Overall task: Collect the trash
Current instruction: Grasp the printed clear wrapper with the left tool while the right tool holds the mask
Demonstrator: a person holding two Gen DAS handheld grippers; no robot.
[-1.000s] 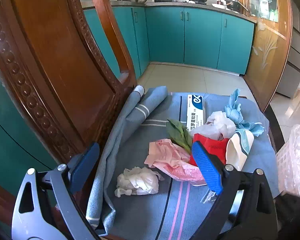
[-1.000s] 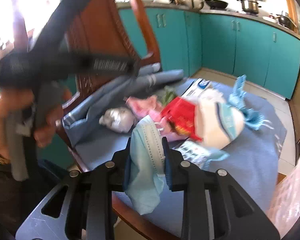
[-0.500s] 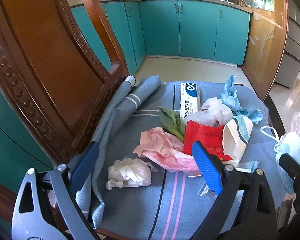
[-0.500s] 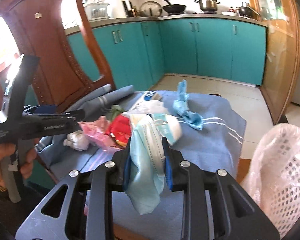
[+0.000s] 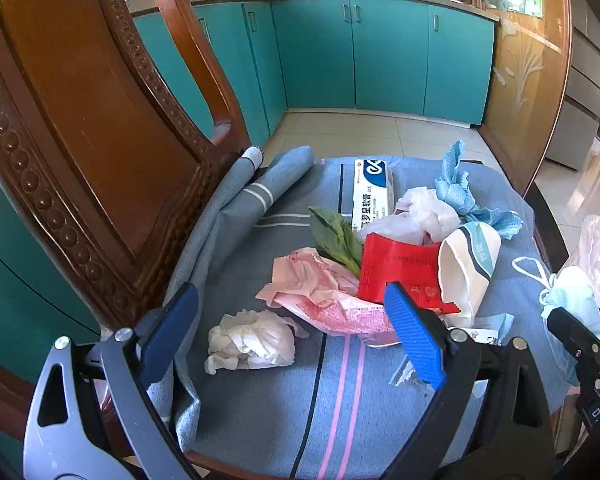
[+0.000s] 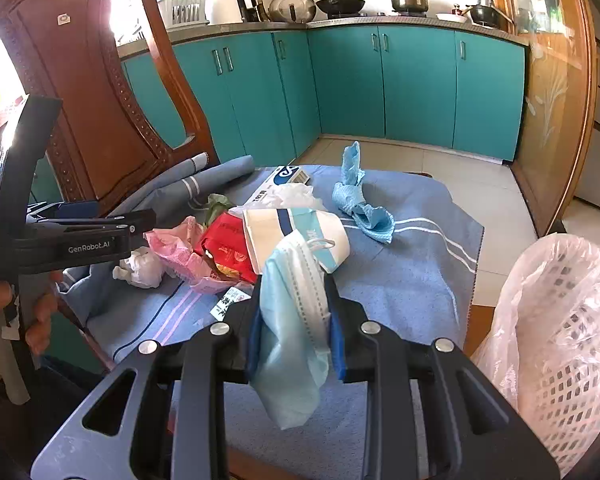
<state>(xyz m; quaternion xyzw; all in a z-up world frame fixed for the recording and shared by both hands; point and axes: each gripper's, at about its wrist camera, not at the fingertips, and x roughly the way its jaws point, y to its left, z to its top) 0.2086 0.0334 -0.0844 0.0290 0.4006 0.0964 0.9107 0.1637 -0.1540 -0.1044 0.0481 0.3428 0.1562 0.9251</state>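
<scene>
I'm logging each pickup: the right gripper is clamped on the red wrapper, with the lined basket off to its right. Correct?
Not quite: the right gripper is clamped on the blue face mask; the red wrapper lies on the cloth, per the right wrist view. The lined basket is right.

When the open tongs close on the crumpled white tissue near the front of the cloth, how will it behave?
The crumpled white tissue will probably squash flat, since it is a loose wad of thin folds. It looks light and likely lifts easily. Nothing rests on it and it lies apart from the pink wrapper, so it should come away alone.
</scene>
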